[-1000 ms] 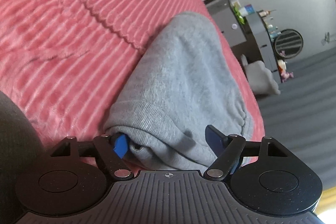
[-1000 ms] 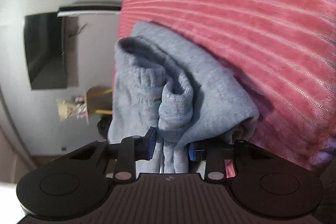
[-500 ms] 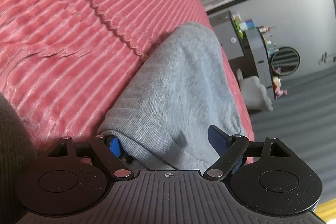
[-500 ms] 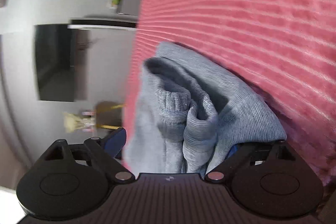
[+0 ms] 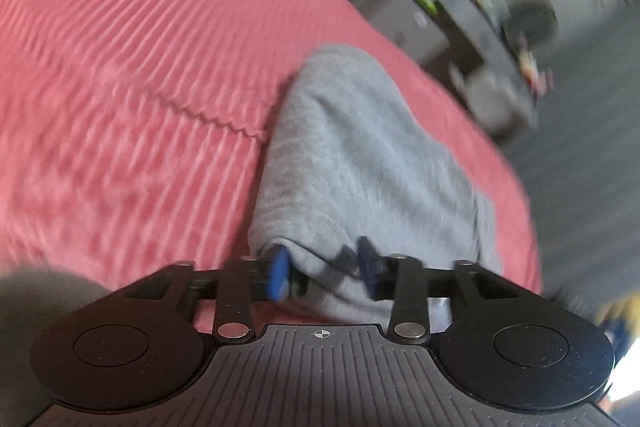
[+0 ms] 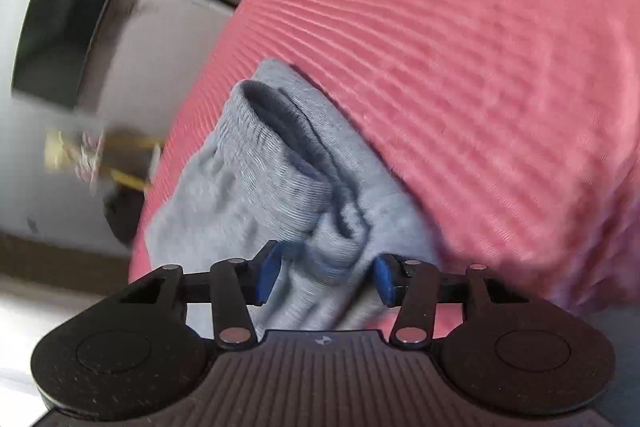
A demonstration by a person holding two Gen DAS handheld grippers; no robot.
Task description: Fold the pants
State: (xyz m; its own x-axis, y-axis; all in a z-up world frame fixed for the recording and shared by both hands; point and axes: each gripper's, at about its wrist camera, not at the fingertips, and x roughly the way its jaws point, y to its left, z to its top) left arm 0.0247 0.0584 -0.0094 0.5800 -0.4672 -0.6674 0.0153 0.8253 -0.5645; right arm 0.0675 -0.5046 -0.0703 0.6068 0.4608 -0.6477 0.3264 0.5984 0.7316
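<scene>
The grey pants (image 5: 360, 155) lie folded in a thick bundle on the pink ribbed bedspread (image 5: 120, 67), near its edge. My left gripper (image 5: 324, 275) has narrowed its blue pads onto the near fold of the bundle and pinches the cloth. In the right wrist view the pants (image 6: 280, 179) show their ribbed cuffs and waistband. My right gripper (image 6: 324, 277) has its pads part closed on both sides of a ridge of that cloth. Both views are blurred by motion.
The bedspread (image 6: 480, 67) fills most of both views. Beyond the bed's edge are a grey floor (image 5: 580, 167), a dark cabinet with small items (image 5: 472, 23) and a dark screen on the wall (image 6: 60, 27).
My left gripper went from wide open to pinched on the near fold. My right gripper opened wide half a second ago, then narrowed again around the cloth. Both views swung.
</scene>
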